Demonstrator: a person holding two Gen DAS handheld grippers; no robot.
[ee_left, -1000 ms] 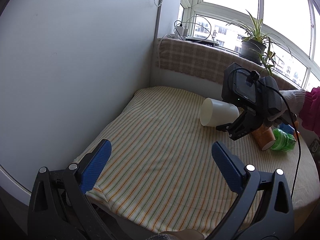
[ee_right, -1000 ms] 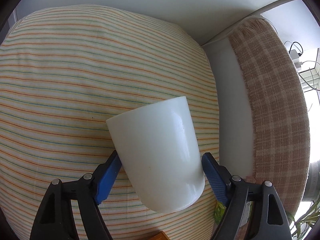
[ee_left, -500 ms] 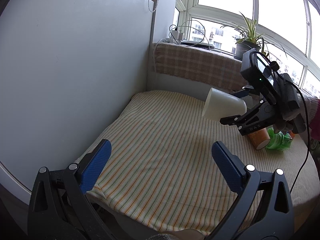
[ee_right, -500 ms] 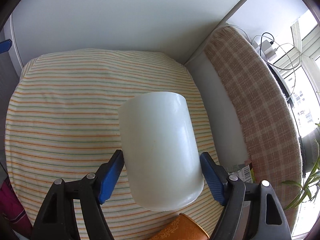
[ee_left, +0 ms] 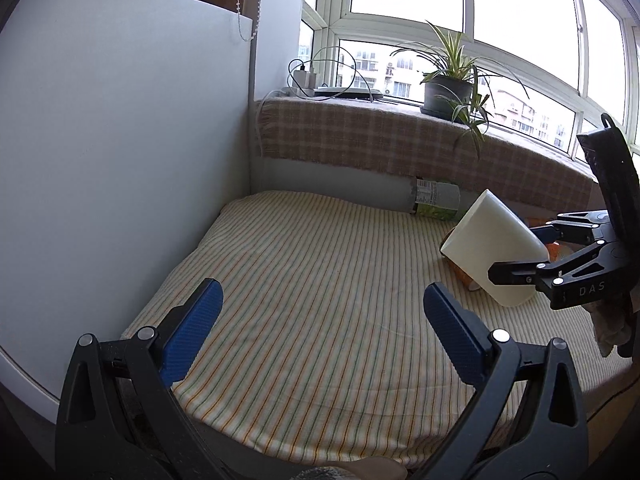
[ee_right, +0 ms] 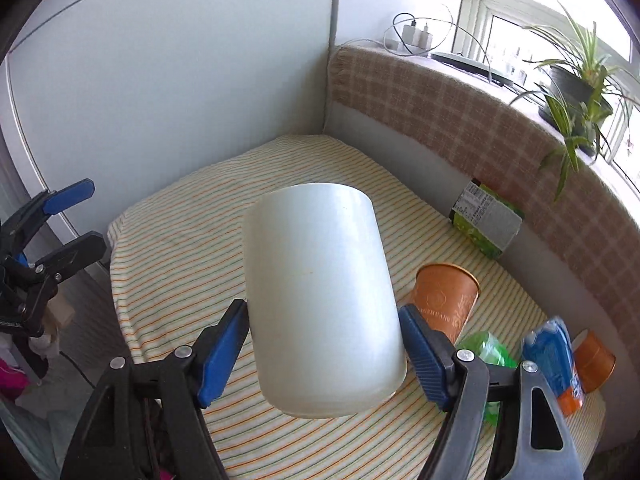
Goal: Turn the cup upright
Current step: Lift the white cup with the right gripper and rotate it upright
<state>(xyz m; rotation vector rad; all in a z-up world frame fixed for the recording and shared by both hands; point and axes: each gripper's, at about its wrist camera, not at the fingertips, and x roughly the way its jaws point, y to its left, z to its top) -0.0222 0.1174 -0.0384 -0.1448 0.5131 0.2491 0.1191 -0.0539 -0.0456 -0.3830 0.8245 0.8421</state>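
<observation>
Left gripper (ee_left: 320, 316) hovering over striped cloth (ee_left: 320, 264), fingers spread wide, gripping nothing. Right gripper (ee_right: 324, 344) pinching white cup (ee_right: 320, 300) between blue pads (ee_right: 224, 352), holding it tilted above cloth. Orange paper cup (ee_right: 444, 300) lying just right, green bottle (ee_right: 486, 220) beyond.

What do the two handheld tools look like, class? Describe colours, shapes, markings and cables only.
Both tools have black angular plastic frames with silver screw heads and ribbed blue finger pads. The right tool carries white "DAS" lettering, and a black camera block with a loop sits on top. The left tool shows no lettering.
</observation>
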